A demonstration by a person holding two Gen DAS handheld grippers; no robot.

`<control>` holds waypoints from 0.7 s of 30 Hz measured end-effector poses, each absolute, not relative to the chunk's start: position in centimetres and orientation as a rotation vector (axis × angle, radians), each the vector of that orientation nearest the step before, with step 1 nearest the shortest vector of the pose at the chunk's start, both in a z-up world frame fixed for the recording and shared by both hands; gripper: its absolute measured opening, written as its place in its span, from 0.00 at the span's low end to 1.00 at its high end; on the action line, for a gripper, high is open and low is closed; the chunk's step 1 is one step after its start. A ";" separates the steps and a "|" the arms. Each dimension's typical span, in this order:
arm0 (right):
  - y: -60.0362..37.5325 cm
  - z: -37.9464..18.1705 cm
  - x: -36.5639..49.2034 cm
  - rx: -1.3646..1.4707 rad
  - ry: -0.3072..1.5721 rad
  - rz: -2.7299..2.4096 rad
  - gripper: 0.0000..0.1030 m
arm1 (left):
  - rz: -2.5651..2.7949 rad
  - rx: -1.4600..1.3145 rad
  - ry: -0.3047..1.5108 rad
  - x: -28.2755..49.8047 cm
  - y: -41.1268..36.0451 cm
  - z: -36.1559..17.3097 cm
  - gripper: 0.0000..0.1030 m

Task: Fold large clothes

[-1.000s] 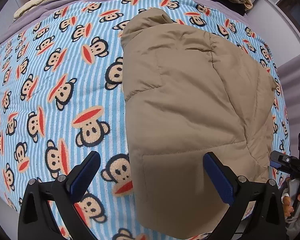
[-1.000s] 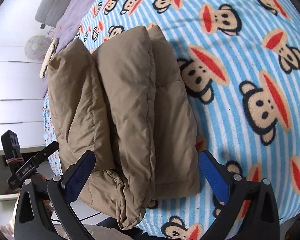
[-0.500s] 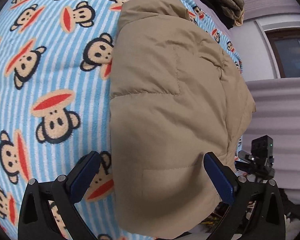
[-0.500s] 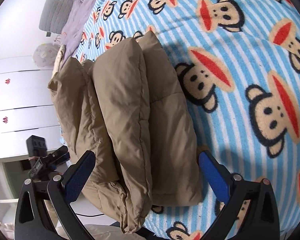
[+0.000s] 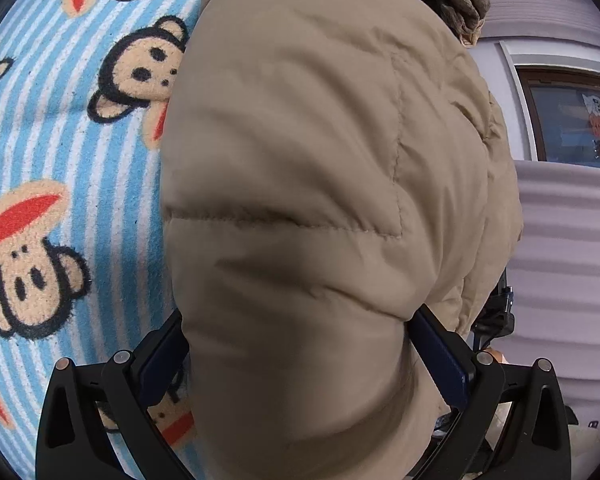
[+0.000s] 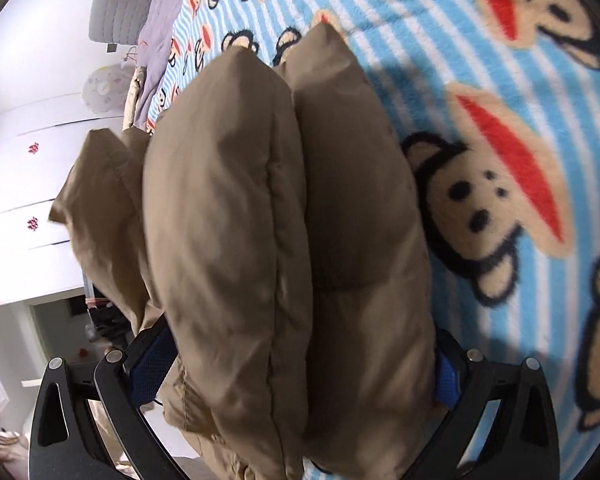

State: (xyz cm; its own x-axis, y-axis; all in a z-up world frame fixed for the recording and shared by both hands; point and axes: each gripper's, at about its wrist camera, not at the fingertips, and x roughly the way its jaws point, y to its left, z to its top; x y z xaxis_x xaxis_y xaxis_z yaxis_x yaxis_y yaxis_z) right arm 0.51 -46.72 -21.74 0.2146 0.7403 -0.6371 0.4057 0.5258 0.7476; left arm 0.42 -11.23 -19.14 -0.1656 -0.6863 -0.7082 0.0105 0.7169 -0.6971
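A: On the bed, left to right, we log the monkey-print blanket, then the folded tan puffer jacket lying on it. Left tongs?

B: We see them spread wide, the jacket's near edge bulging between the fingers, no clamp evident.

A: Right tongs?

B: We note them likewise agape, straddling the stacked folds; blanket to the right.

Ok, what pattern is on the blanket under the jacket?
Light-blue and white stripes with cartoon monkey faces, clearest in the right wrist view.
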 end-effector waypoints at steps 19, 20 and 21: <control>-40.8 -17.5 4.1 1.181 1.258 0.490 0.69 | -0.722 -0.480 1.476 0.5 -12.9 -11.1 0.85; -40.1 -16.9 4.5 1.175 1.243 0.500 0.69 | -0.721 -0.478 1.463 1.0 -12.4 -10.6 0.85; -39.2 -16.3 5.1 1.169 1.229 0.511 0.69 | -0.718 -0.477 1.448 1.5 -11.6 -10.0 0.85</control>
